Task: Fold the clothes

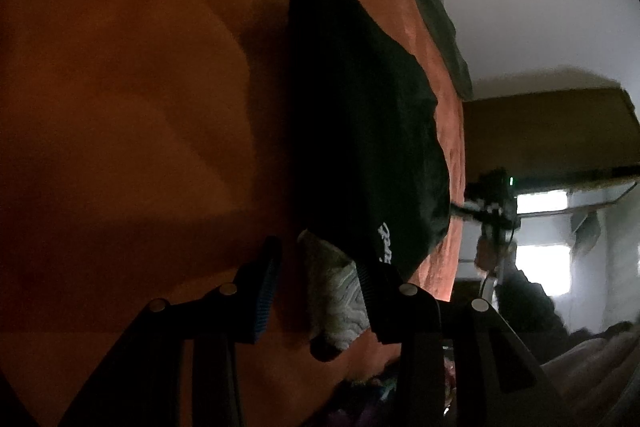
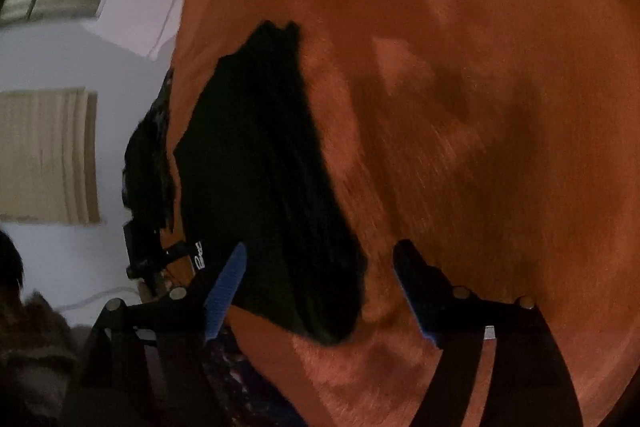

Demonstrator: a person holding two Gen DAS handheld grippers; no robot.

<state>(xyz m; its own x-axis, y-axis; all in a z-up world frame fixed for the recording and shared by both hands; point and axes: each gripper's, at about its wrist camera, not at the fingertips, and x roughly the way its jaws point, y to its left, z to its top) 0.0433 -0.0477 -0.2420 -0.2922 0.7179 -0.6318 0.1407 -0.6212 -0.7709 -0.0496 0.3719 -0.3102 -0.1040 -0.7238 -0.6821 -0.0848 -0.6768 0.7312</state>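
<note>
Left claw (image 1: 316, 291): jaws stand apart, gripping nothing. A pale knitted item (image 1: 336, 303), its kind not clear, lies in the gap between the blue pads, and the near end of the black garment (image 1: 360, 131) sits just ahead of and against the right-hand finger. White lettering shows on that end.

Right claw (image 2: 320, 291): jaws stand wide apart, gripping nothing. The same black garment (image 2: 264, 171) lies on the orange bed cover (image 2: 480, 107), and its near corner reaches into the gap, closer to the left-hand finger. The opposite claw is visible beyond the garment's far side.

Step in hand, as a judgement: both claws flank one end of the garment, which lies as a long narrow shape. This fits either a garment partly folded and about to be taken by its end, or one just set down after a fold; the pictures do not settle which. Any grasp would call for both claws to close on the cloth edge alone, clear of the bed cover.

Count: one black garment, one pale knitted item, two claws, one bed cover. Dark objects at the bed's far edge cannot be identified.
</note>
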